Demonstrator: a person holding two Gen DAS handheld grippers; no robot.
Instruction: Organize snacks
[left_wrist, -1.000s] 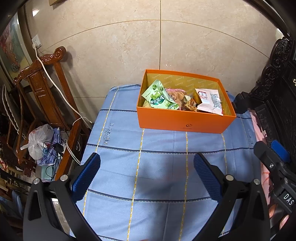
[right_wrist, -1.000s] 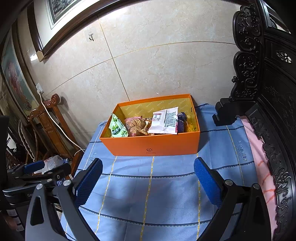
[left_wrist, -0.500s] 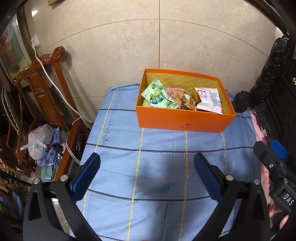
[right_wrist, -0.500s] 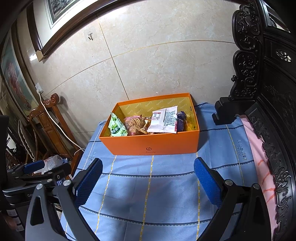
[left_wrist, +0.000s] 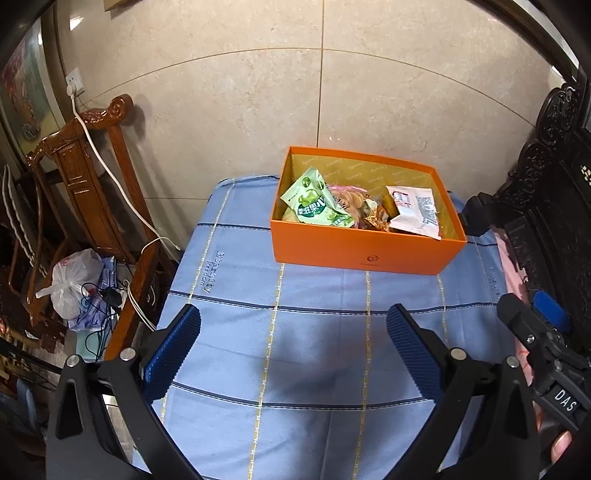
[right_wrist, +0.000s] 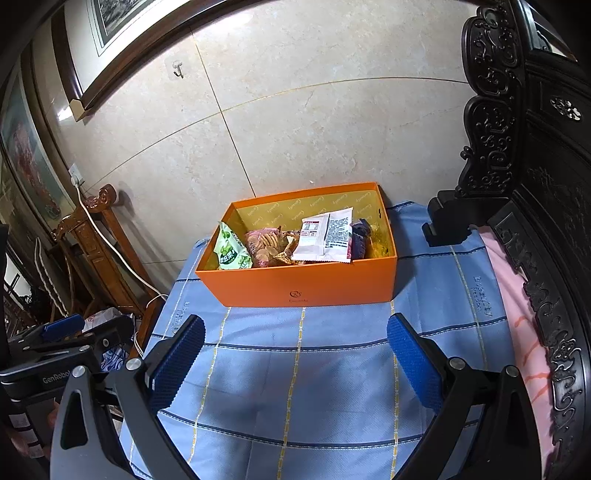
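An orange box (left_wrist: 365, 251) (right_wrist: 295, 288) stands at the far end of a blue checked cloth (left_wrist: 295, 325) (right_wrist: 295, 369). Inside lie a green snack bag (left_wrist: 314, 206) (right_wrist: 231, 253), a pink packet of biscuits (left_wrist: 349, 197) (right_wrist: 264, 243), a white packet (left_wrist: 415, 214) (right_wrist: 325, 236) and a purple packet (right_wrist: 360, 240). My left gripper (left_wrist: 293, 350) hovers open over the cloth, well short of the box, with nothing between its blue pads. My right gripper (right_wrist: 295, 354) is open too, empty, in front of the box.
A carved wooden chair (left_wrist: 85, 177) with a white cable and a plastic bag (left_wrist: 72, 280) stands left of the table. Dark carved furniture (right_wrist: 535, 184) and pink fabric (right_wrist: 517, 314) line the right side. A tiled wall rises behind the box.
Both views have shifted slightly, with the box a little lower and nearer in frame. Both grippers remain open and empty.
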